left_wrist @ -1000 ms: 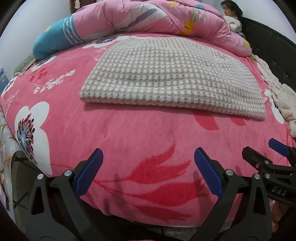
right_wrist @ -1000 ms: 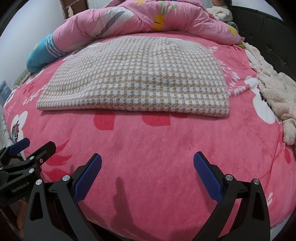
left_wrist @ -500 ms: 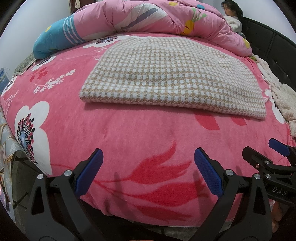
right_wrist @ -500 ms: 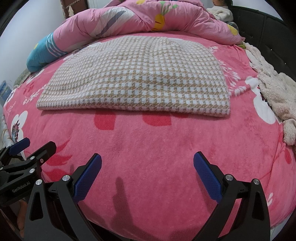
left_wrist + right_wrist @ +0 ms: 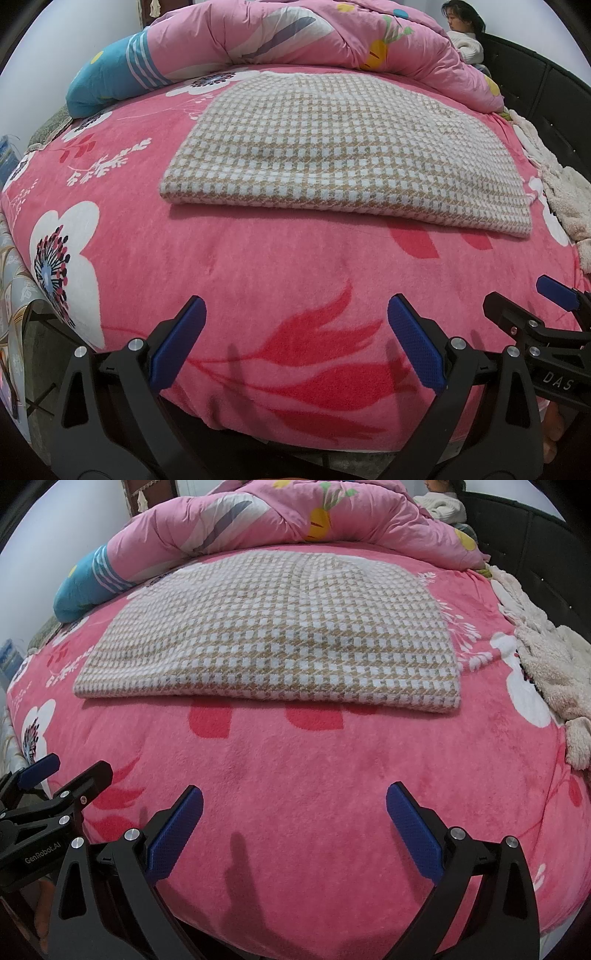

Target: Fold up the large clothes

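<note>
We hold both hand-held grippers, left [image 5: 295, 336] and right [image 5: 294, 818], spread wide and empty, short of the folded checked garment [image 5: 343, 155]; behind it a rumpled pink quilt [image 5: 295, 33], beside it a cream fleece [image 5: 554, 672].

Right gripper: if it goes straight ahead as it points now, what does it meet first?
Probably the pink floral blanket just ahead of the open right gripper. Beyond it lies the near folded edge of the checked garment. Height above the bed is unclear, so it might skim over the blanket.
</note>
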